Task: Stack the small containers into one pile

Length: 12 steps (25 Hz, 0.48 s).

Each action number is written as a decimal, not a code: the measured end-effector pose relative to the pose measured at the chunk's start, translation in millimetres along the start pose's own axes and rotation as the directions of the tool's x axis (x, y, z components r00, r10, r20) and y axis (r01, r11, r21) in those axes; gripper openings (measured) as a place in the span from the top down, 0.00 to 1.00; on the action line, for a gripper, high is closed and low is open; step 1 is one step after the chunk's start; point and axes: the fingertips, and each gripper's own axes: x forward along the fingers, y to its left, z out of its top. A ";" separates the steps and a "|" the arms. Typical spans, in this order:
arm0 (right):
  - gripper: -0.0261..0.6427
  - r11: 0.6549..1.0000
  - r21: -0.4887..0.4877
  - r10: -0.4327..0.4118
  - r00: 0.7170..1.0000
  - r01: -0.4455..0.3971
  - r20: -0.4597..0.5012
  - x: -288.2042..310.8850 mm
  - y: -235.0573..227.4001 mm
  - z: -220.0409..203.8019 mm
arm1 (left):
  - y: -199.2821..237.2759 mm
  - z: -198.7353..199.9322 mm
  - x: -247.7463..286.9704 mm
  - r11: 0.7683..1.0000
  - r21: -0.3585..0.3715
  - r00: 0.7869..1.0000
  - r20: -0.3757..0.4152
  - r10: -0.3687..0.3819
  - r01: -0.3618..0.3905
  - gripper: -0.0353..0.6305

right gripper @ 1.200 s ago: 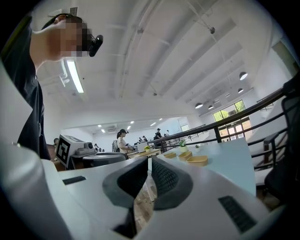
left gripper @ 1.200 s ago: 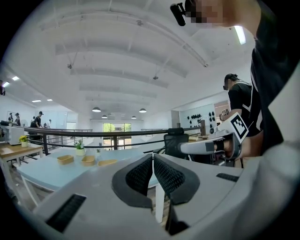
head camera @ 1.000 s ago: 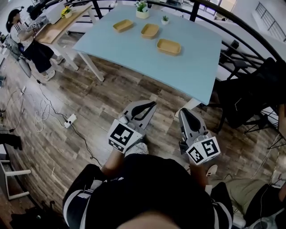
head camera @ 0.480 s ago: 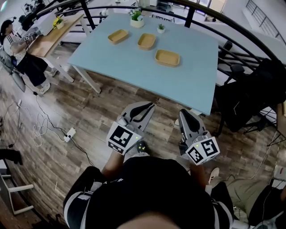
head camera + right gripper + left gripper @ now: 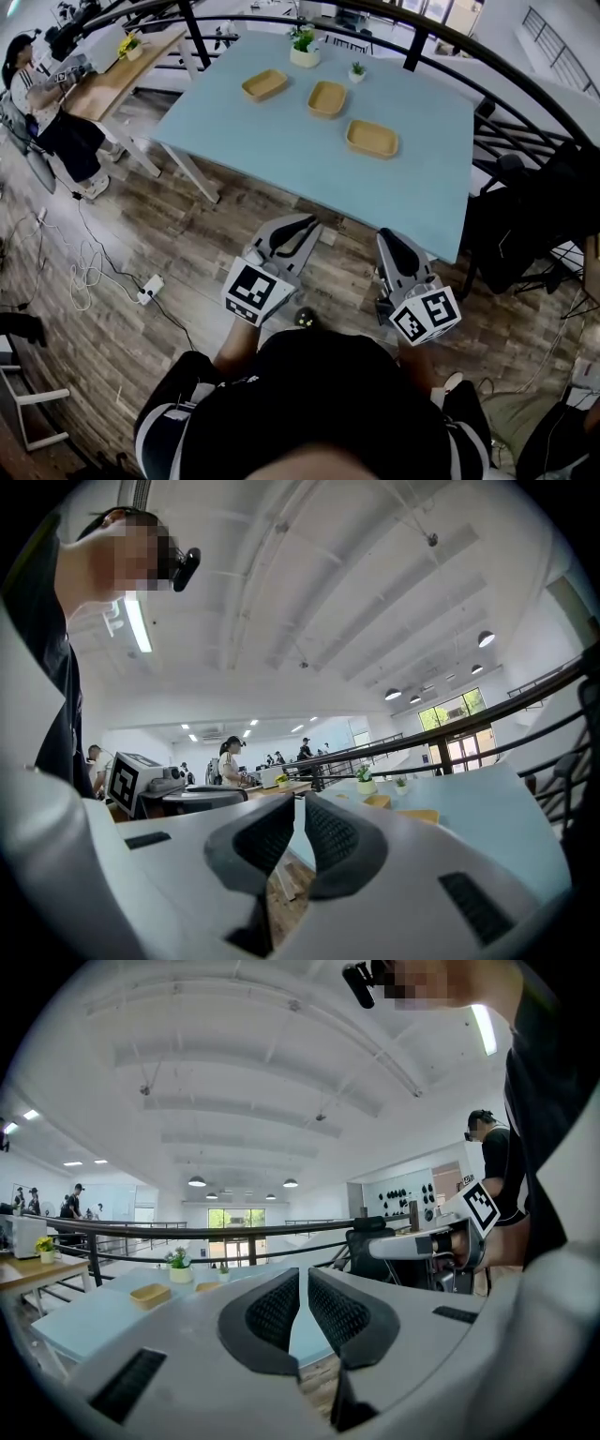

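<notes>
Three shallow wooden containers lie apart on the light blue table (image 5: 281, 141): one at the far left (image 5: 264, 84), one in the middle (image 5: 326, 97), one nearer on the right (image 5: 372, 138). Both grippers are held over the wood floor, short of the table's near edge. My left gripper (image 5: 305, 223) is shut with nothing in it. My right gripper (image 5: 387, 236) is likewise shut and empty. In the left gripper view the jaws (image 5: 304, 1283) nearly touch, and one container (image 5: 150, 1295) shows far off. The right gripper view shows shut jaws (image 5: 300, 808) and a container (image 5: 417, 816) on the table.
Two potted plants (image 5: 303, 45) (image 5: 356, 71) stand at the table's far edge. A black railing (image 5: 525, 84) curves behind the table. A black chair (image 5: 525, 216) stands at the right. A person sits at a wooden desk (image 5: 112, 75) far left. Cables and a power strip (image 5: 150, 283) lie on the floor.
The table and containers have shifted lower and to the right in the head view, so they are nearer. Both grippers stay shut, held low in front of the body.
</notes>
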 end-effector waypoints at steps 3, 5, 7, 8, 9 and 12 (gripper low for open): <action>0.93 1.000 0.001 0.004 1.000 -0.004 -0.005 12.6 3.4 -1.3 | 12.4 -2.5 -3.9 1.000 -0.008 1.000 0.001 0.009 -0.009 0.92; 0.92 1.000 0.004 0.002 1.000 -0.002 -0.007 18.3 5.3 -3.0 | 19.5 -5.8 -6.5 1.000 -0.015 1.000 0.000 0.014 -0.014 0.92; 0.92 1.000 0.011 -0.004 1.000 0.004 -0.011 21.0 5.5 -4.7 | 23.8 -8.8 -6.9 1.000 -0.022 1.000 -0.002 0.014 -0.015 0.92; 0.92 1.000 0.014 -0.009 1.000 0.009 -0.014 21.6 5.2 -5.5 | 24.7 -9.7 -6.6 1.000 -0.025 1.000 -0.004 0.012 -0.012 0.92; 0.92 1.000 0.015 -0.014 1.000 0.015 -0.019 21.8 4.7 -6.3 | 25.0 -10.4 -6.2 1.000 -0.027 1.000 -0.006 0.007 -0.007 0.92; 0.92 0.999 0.019 -0.034 0.999 0.034 -0.032 21.8 -0.1 -7.9 | 25.1 -12.0 -3.5 0.999 -0.034 1.000 -0.017 -0.007 0.007 0.92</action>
